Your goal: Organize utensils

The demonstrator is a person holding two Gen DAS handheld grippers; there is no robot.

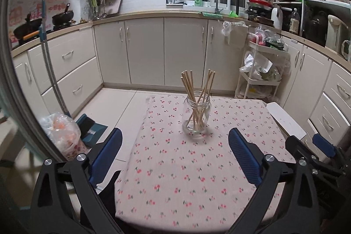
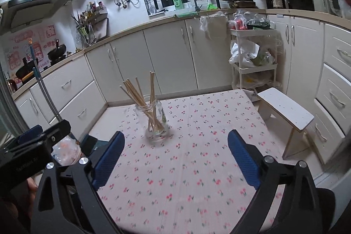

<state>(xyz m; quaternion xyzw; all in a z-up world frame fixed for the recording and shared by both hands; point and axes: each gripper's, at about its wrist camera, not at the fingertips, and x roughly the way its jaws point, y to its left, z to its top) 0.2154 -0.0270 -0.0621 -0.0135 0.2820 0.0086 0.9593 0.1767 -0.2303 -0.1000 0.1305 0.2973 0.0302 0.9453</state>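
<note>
I have both grippers pulled back over the near edge of the tabletop [image 1: 197, 179], and each stands released: the left gripper [image 1: 174, 155] has its jaws spread wide with nothing between them, and so does the right gripper [image 2: 175, 156]. The task's thing sits out ahead of me, one glass jar [image 1: 196, 114] upright on the cherry-print cloth toward the far middle, with a bundle of wooden chopsticks [image 1: 197, 89] standing in it, splayed in two loose fans. No utensil lies loose on the cloth, so I judge the sorting essentially done. I count one jar; the sticks cross inside the glass, so my count of around ten is a rough one. The sticks look light, stiff and smooth, likely to roll or slip, and I would pinch them across the upper shafts, above the rim. The jar I judge heavier, slick and breakable, top-loaded by the leaning sticks, so I would take it low on the body with both pads square. A white stool [image 2: 285, 111] stands just beside the tabletop's right edge.
</note>
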